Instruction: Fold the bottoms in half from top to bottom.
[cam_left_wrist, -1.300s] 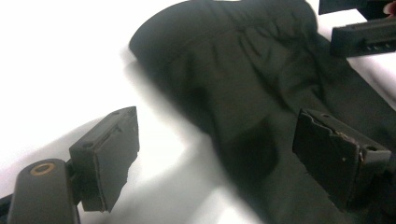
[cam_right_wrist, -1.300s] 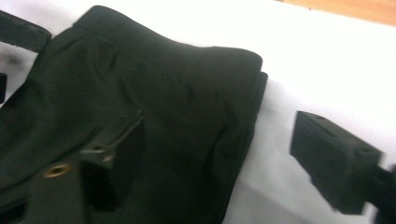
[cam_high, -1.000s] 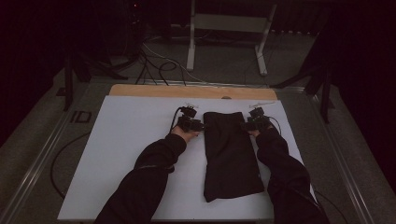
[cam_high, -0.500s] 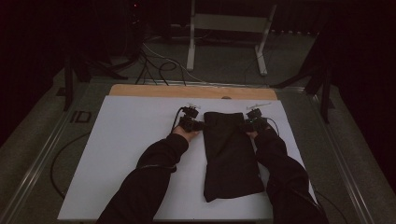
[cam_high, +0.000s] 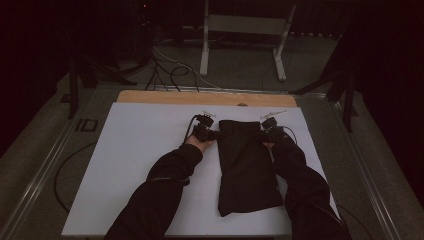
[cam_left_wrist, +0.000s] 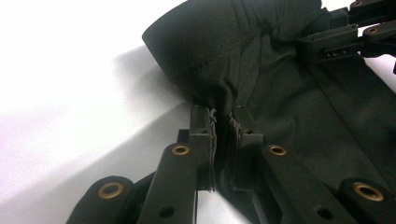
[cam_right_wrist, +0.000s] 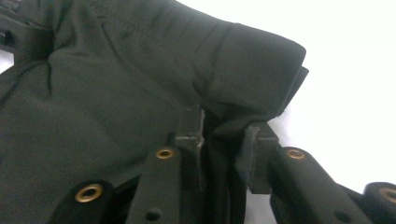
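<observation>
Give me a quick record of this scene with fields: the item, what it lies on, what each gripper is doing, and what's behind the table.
item: black folded fabric garment, lying flat lengthwise
surface: white table sheet with a wooden strip at the far edge
left gripper: jaws just closed, pinching the garment's far left corner
right gripper: jaws just closing, fabric of the far right corner bunched between them
background: grey metal stand, dark cables on the floor

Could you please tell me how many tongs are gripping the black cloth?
2. The left tongs pinch the folded black fabric garment at its far left corner; the right tongs pinch its far right corner.
</observation>
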